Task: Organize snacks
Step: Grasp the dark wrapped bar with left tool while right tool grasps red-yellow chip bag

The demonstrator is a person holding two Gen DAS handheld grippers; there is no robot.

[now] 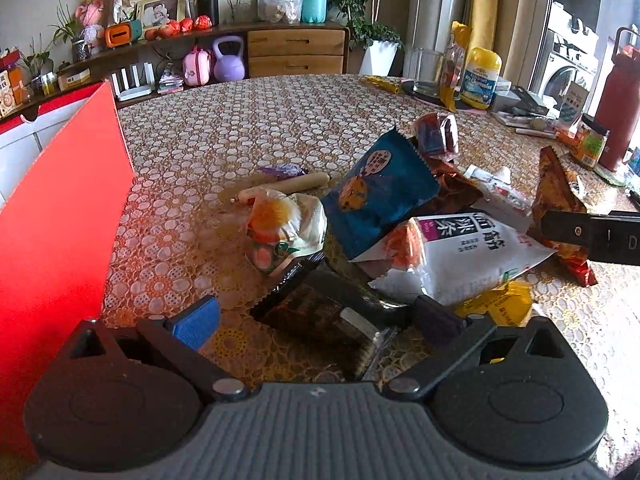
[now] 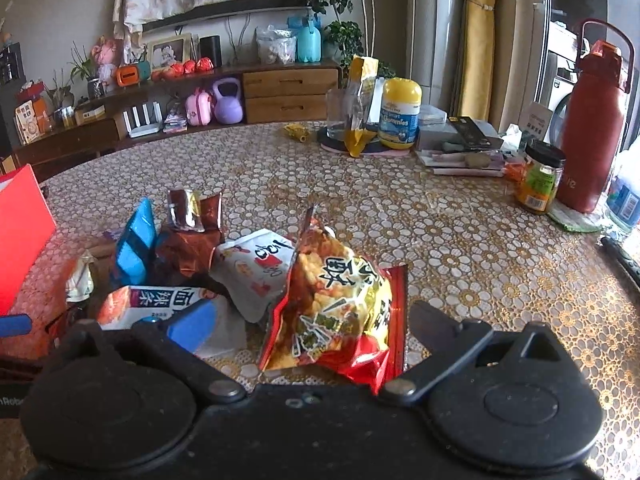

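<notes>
I am holding both claws spread wide, gripping nothing: the left claw straddling a dark packet at lower centre, the right claw around the red chip bag on the desk. Closing on crinkly foil, I am risking a slip or crushed chips.

snack packets lie heaped mid-table, a box to their left, bottles and jars behind right.

A gold-and-white lace-patterned tablecloth fills mid-frame, with a red box at left, a dark blue packet centre and a red-and-yellow bag lower centre
</notes>
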